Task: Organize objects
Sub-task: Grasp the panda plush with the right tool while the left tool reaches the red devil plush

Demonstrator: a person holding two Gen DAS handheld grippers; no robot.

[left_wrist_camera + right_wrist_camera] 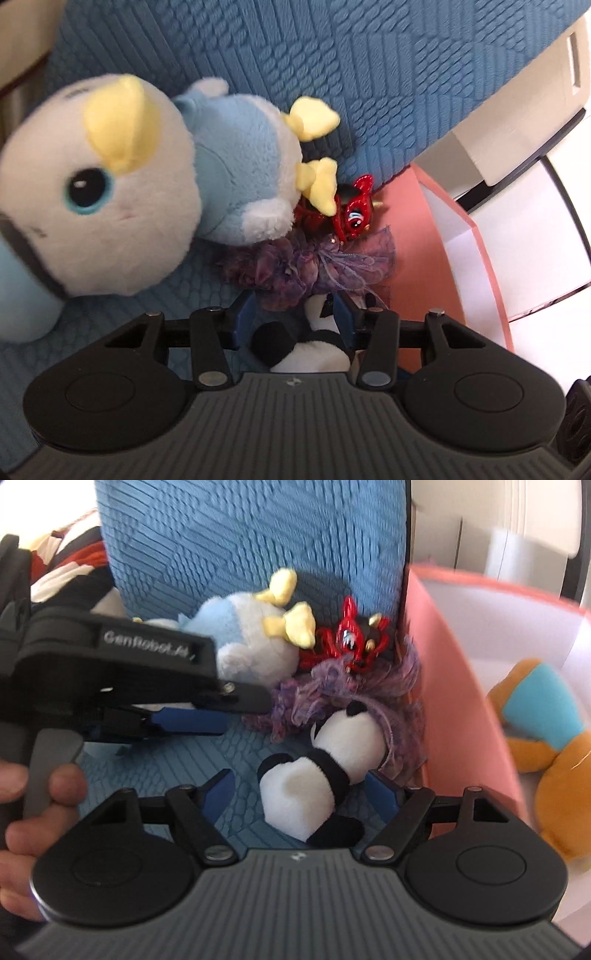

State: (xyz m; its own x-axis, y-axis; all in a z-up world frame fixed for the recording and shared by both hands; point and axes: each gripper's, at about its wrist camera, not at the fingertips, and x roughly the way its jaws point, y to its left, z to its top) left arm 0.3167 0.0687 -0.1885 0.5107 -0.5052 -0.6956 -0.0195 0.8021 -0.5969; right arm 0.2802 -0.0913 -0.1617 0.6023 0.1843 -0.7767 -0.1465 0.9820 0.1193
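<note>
Closest to the left wrist camera, the left gripper (291, 314) has its fingers (243, 314) set at a moderate gap above the panda plush (314, 350), which lies on the blue quilted cushion (369, 74) just below them; they are not closed on it. Ahead sit the purple ruffled fabric piece (310, 262), the red figurine (354, 214) and the big blue-and-white plush (147, 177), all crowded against the pink box (413, 229). Judging by the task, the step in hand is picking a toy to go into that box.

Nearest in the right wrist view, the right gripper (299, 786) has its fingers (382, 786) spread wide to either side of the panda plush, not yet gripping. Closing on its body seems the next move, then lifting over the box wall, where an orange plush (546, 746) already lies inside. The left gripper hovers close at left and could get in the way, and the purple fabric touching the panda's head may snag.
</note>
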